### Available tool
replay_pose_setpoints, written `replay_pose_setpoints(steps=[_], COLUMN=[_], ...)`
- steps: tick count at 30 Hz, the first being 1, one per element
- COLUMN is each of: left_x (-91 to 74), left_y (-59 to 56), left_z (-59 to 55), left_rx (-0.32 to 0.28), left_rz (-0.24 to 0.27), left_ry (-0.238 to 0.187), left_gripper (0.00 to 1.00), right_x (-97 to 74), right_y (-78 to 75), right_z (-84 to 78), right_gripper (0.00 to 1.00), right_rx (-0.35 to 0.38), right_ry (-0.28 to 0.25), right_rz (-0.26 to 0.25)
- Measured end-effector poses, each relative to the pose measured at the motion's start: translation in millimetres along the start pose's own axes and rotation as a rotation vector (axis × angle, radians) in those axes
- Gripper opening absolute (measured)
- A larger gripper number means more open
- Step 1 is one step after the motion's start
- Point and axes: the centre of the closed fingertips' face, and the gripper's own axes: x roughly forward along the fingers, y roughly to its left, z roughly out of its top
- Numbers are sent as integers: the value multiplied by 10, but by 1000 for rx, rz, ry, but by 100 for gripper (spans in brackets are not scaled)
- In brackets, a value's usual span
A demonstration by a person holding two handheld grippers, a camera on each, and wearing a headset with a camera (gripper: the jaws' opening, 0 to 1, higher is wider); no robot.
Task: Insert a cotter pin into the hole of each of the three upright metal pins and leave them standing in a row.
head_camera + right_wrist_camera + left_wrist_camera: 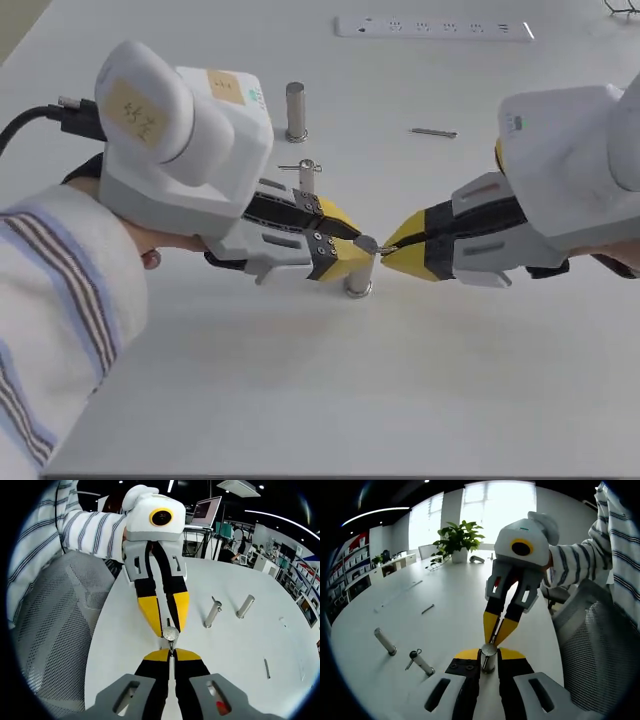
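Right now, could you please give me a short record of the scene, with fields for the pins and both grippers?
near metal pin: upright, clamped by the left gripper
right gripper: shut on the held cotter pin, at the near pin's top
middle metal pin: upright, inserted cotter pin through it
far metal pin: upright, no cotter pin
loose cotter pin: lying on the table

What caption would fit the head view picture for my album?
Left gripper grips the nearest upright metal pin while the right gripper holds a cotter pin at its top.
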Motion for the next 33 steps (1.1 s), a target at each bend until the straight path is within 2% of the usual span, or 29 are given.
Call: replay_pose_setpoints(steps=[10,13,16,19,22,29,33], left_x=[3,3,3,3,-7,-56,-96], left_y=[18,18,18,12,1,-60,-125], left_z=[-5,-3,-2,-2,20,64,95], left_rx=[16,19,14,8,14,7,-3], left_rz=[-2,-2,2,6,8,-5,-22], left_ry=[12,15,16,13,0,-29,-68], left_gripper=[9,9,9,9,10,26,37], right_x=[33,23,18,18,10,-21,-27], right_y=[5,9,5,-18,-43,2,0], right_z=[27,29,24,16,-22,-35,-27], right_gripper=[0,0,0,1,6,12,17], right_rx=[-63,-20,-14,-5,-10,25,63], right_ry=[18,13,12,17,36,25,9], right_rz=[26,36,36,19,1,2,-14])
